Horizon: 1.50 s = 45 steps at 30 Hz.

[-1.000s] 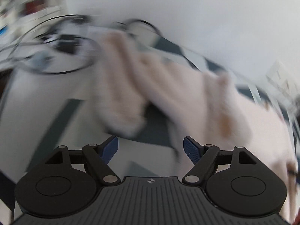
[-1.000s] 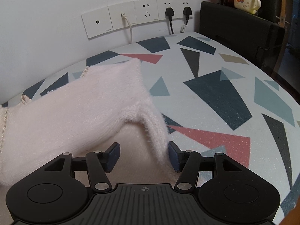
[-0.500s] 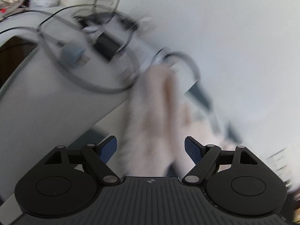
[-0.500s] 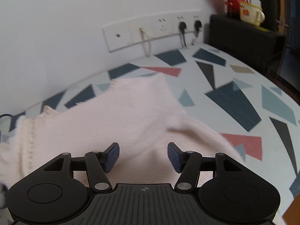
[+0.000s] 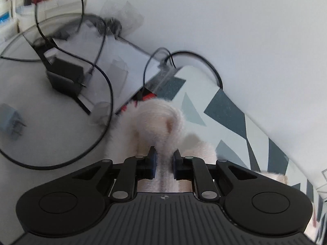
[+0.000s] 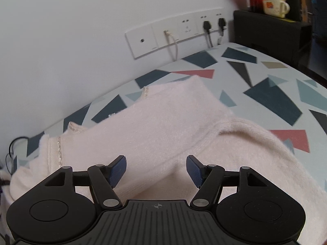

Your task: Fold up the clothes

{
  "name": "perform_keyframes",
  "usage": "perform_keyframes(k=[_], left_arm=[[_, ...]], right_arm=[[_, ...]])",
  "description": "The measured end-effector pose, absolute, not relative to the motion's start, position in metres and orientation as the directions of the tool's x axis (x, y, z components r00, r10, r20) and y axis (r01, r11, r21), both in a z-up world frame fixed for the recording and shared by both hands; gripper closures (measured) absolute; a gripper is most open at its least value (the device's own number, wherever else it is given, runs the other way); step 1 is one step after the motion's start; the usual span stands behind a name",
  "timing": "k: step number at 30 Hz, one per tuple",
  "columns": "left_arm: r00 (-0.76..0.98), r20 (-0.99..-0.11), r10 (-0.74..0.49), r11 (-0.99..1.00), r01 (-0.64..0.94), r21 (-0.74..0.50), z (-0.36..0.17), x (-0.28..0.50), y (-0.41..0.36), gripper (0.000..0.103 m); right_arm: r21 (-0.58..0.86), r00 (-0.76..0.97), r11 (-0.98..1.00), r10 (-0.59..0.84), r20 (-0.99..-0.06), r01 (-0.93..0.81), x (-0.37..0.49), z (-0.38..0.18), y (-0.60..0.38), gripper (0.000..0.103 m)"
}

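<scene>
A row of wall sockets [image 6: 175, 33] holds two black plugs [image 6: 206, 25]; a cream mug [image 6: 274, 5] tops a black cabinet [image 6: 269, 32]. Black cables [image 5: 106, 85] loop around what may be a charger [image 5: 65, 77].

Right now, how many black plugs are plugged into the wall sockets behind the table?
2. One black plug sits in the second socket from the right end of the wall socket strip, the other in the rightmost socket. The white cable further left isn't counted.

I'm holding my right gripper [image 6: 155, 168] spread wide over the pink sweater [image 6: 163, 126], touching nothing. Sweater is lying flat on the patterned table [image 6: 276, 94], sleeve [image 6: 255, 140] folding across right. Sockets [image 6: 184, 30] sitting on the wall behind.
</scene>
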<state>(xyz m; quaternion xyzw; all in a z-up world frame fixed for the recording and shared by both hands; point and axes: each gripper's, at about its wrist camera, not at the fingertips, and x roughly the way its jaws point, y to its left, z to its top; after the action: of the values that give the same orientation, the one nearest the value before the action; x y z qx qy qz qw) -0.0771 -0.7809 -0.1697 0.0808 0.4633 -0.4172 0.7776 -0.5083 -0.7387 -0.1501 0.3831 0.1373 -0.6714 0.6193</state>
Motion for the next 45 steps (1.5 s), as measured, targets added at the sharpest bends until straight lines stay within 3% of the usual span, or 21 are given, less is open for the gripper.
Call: perform_keyframes(k=[5,11,17,26,28,32,35,38,39,42,45], left_arm=[[0.267,-0.721,-0.640,0.628,0.722,-0.289,-0.152,-0.081,-0.749,0.089],[0.269,-0.549,-0.791,0.519,0.771,-0.370,-0.098,-0.100,-0.698,0.089],[0.240,-0.560,-0.793,0.495,0.789,-0.363,-0.113,-0.126,-0.673,0.089],[0.244,-0.555,-0.796,0.517,0.750,-0.412,-0.092,-0.145,-0.719,0.090],[0.238,-0.490,-0.839,0.446,0.816,-0.368,-0.076,-0.176,-0.725,0.090],[0.054,-0.519,-0.853,0.165,0.971,-0.171,-0.098,-0.273,-0.734,0.089],[-0.075,-0.563,-0.823,-0.075,0.997,-0.024,-0.114,-0.346,-0.740,0.081],[-0.172,-0.622,-0.764,-0.293,0.951,0.096,-0.131,-0.413,-0.744,0.064],[-0.168,-0.640,-0.750,-0.292,0.952,0.093,-0.138,-0.414,-0.742,0.061],[-0.170,-0.647,-0.744,-0.288,0.954,0.080,-0.147,-0.401,-0.727,0.040],[-0.105,-0.628,-0.771,-0.250,0.957,0.147,-0.147,-0.385,-0.710,0.036]], right_arm=[[0.295,0.008,-0.267,-0.729,-0.684,0.917,-0.519,-0.145,-0.729,0.040],[0.300,-0.008,-0.273,-0.751,-0.660,0.914,-0.520,-0.137,-0.722,0.040],[0.295,-0.015,-0.280,-0.747,-0.664,0.914,-0.526,-0.134,-0.715,0.040],[0.338,0.034,-0.259,-0.747,-0.664,0.905,-0.552,-0.135,-0.729,0.040],[0.343,0.043,-0.253,-0.746,-0.665,0.904,-0.561,-0.136,-0.734,0.040],[0.339,0.020,-0.282,-0.742,-0.670,0.898,-0.591,-0.143,-0.736,0.040],[0.338,-0.013,-0.346,-0.716,-0.698,0.875,-0.617,-0.154,-0.738,0.042],[0.332,-0.048,-0.405,-0.691,-0.721,0.852,-0.638,-0.165,-0.739,0.043],[0.324,-0.064,-0.414,-0.693,-0.718,0.851,-0.642,-0.166,-0.738,0.043],[0.301,-0.087,-0.406,-0.706,-0.703,0.863,-0.649,-0.167,-0.740,0.043],[0.294,-0.057,-0.356,-0.717,-0.695,0.887,-0.645,-0.167,-0.746,0.042]])
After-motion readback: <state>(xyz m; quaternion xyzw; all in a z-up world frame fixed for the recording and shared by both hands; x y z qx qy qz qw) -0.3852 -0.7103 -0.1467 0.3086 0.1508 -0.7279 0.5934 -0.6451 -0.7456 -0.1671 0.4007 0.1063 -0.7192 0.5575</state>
